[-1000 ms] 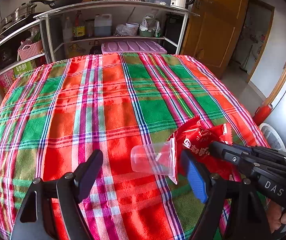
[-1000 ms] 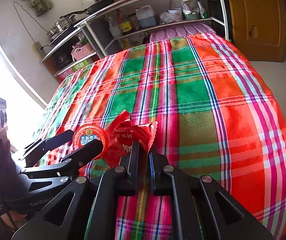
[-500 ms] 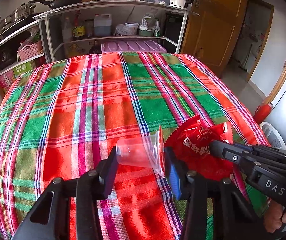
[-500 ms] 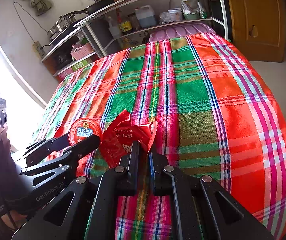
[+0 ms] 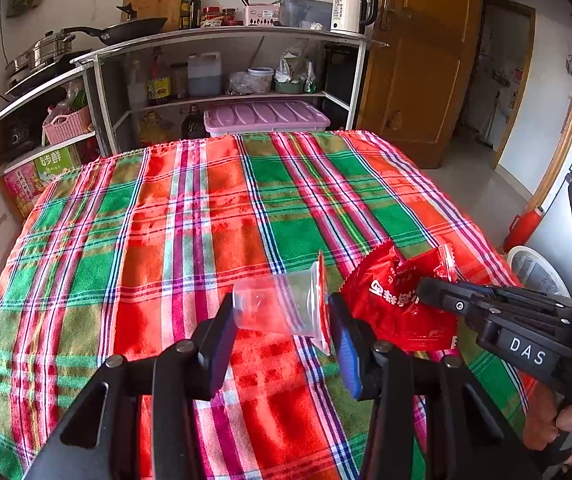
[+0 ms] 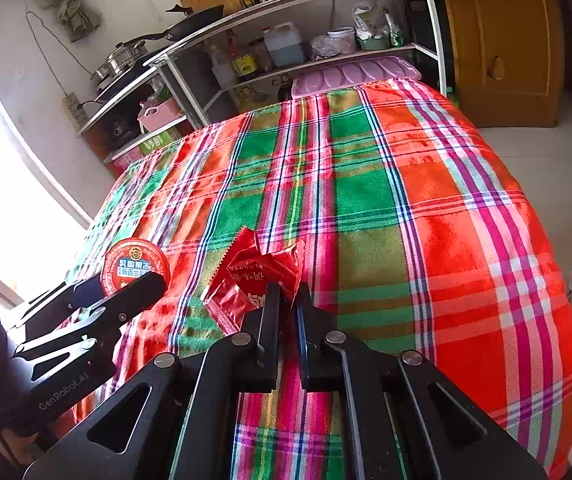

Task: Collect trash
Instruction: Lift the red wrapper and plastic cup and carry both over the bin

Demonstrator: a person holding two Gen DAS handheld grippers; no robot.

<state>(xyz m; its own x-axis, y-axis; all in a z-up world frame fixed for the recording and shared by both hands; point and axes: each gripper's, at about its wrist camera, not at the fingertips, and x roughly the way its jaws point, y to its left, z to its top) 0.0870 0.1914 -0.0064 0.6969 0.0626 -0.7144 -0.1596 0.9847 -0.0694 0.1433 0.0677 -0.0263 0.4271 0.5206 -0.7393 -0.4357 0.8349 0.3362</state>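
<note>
Plaid cloth (image 5: pixel 206 240): left jaws clamp jelly cup (image 5: pixel 278 306); right jaws pinch red wrapper (image 6: pixel 254 280).

Left gripper (image 5: pixel 282 336) jaws closed — cup (image 5: pixel 278 306) clamped.

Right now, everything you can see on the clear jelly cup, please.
The clear plastic jelly cup lies on its side, lifted off the plaid tablecloth, base pointing to the left. It looks empty. Its round red foil lid with blue-and-white Chinese print is still attached at the rim. The left tool is shut on it, one finger on the base, the other on the lid. The red snack wrapper sits just right of it.
</note>
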